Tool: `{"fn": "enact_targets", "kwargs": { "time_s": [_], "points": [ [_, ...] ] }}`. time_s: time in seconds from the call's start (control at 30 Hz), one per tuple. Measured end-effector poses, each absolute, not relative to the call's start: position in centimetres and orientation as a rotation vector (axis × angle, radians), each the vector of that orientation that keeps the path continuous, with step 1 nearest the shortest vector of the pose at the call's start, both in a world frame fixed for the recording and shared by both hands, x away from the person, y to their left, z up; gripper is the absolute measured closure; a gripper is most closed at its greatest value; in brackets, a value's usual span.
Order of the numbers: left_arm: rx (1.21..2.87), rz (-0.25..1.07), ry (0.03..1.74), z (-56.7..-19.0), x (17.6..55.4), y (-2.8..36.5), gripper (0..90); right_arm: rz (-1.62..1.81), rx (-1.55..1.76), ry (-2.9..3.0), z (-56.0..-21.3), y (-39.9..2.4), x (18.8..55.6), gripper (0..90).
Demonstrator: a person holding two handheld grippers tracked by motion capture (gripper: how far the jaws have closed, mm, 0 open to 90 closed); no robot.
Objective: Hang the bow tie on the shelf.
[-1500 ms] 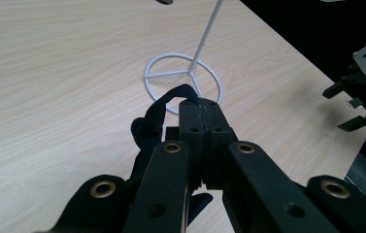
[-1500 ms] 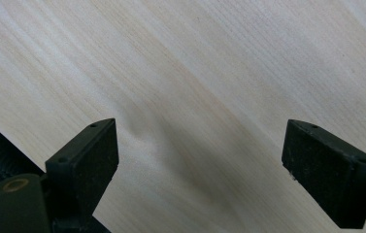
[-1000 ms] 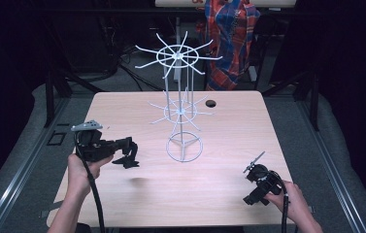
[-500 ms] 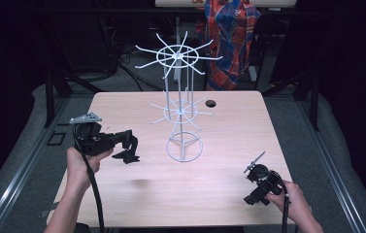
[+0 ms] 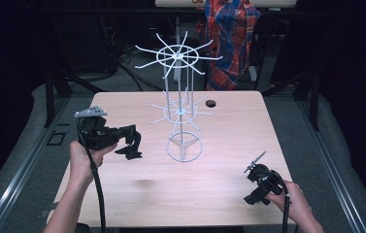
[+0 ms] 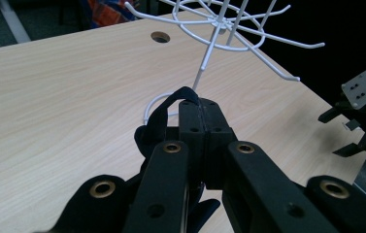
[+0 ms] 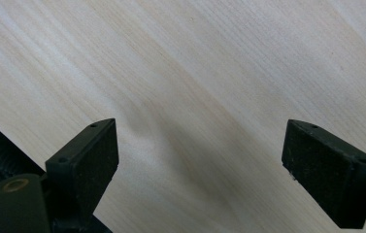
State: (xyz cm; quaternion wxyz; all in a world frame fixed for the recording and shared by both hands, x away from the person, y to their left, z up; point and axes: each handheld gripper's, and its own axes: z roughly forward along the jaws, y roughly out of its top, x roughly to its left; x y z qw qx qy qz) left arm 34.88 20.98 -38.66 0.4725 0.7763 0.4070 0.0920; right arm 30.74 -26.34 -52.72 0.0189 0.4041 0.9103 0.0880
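Left claw [image 5: 131, 143]: held above the left part of the table [image 5: 122, 194], jaws pressed together on a black strap [image 6: 163, 114]; pointed toward the wire rack [image 5: 183, 109].
Left claw, own view [image 6: 201, 127]: pads closed flat against each other, strap pinched between them at the top and looping down their left side.
Black strap, high view [image 5: 131, 154]: hanging just under the claw tips, above the wood; contact with the table impossible to tell.
Left hand [image 5: 84, 156]: wrapped around the gripper body from below, grey three-cornered plate on top, cable trailing down toward the near edge.
Right claw [image 5: 252, 199]: low at the near right corner of the table, gripped by the right hand [image 5: 290, 201].
Right claw, own view [image 7: 209, 155]: jaws spread wide, nothing between them, bare light wood of the table behind.
Wire rack: white, upright at the table's middle, ring base on the wood, two tiers of radiating hooked arms, well apart from both claws.
Wire rack, left gripper view [image 6: 229, 29]: lower tier of arms spread beyond the closed jaws, base ring partly hidden behind the strap.
Table hole [image 5: 211, 103]: round, dark, near the far edge, right of the rack.
Background: plaid cloth [image 5: 231, 34] beyond the far edge, dark surroundings.
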Motion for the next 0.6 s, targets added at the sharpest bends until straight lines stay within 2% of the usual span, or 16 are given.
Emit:
{"fn": "enact_targets", "kwargs": {
  "time_s": [0.1,0.13,0.17,0.2,0.6],
  "points": [
    [1.901,0.231,0.998,-38.5,35.0,20.6,90.0,0.255,1.238,2.839,-52.6,-26.4,30.8,13.0],
    [1.899,0.23,0.996,-38.5,35.1,20.5,90.0,0.382,1.319,2.766,-53.2,-26.2,30.3,13.0],
    [1.902,0.23,0.994,-38.4,35.2,20.3,90.0,0.228,1.21,2.855,-52.4,-26.4,30.9,13.0],
    [1.9,0.233,0.991,-38.4,35.2,20.2,90.0,0.221,1.206,2.852,-52.4,-26.4,30.9,13.0],
    [1.902,0.243,0.986,-38.2,36.3,19.0,90.0,0.294,1.252,2.817,-52.7,-26.3,30.6,13.0]
  ]
}}
